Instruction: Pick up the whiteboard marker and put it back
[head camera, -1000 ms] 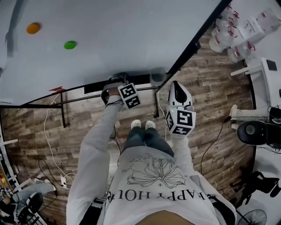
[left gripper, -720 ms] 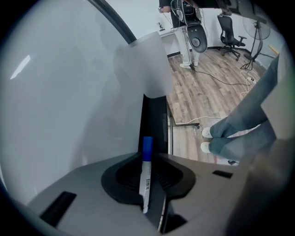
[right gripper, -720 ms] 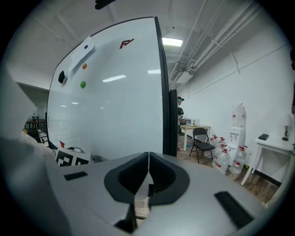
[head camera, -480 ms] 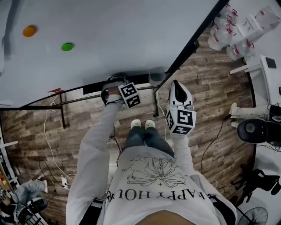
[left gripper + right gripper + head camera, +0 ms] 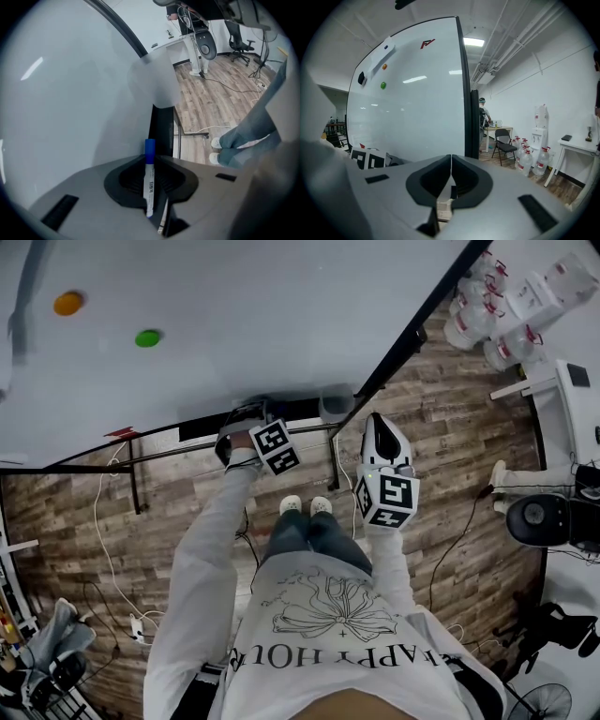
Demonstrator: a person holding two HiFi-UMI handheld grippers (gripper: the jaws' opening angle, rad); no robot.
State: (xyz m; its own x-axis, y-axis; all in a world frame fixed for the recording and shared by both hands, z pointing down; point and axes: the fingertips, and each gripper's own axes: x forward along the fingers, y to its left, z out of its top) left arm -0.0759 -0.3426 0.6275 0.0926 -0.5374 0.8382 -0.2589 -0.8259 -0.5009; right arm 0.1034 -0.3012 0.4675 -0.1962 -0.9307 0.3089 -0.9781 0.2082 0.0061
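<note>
Blue cap, white barrel: that's the whiteboard marker, pinched between the jaws of my left gripper, cap end poking out past the tips. From that gripper's view the cap lines up with the dark strip along the bottom edge of the whiteboard, but I honestly can't tell if it's touching. In the head view the left gripper is tucked right up at the board's lower edge, arm stretched forward.

My right gripper is clenched with nothing in it, jaws pressed together. It's held out in front of me, off to the right of the board's corner, over the wood-look floor.

Other stuff around: an orange magnet and a green magnet stuck on the board, well apart from where I'm working. A cluster of water jugs sits off to the right, with a folding chair near them in the right gripper view.
</note>
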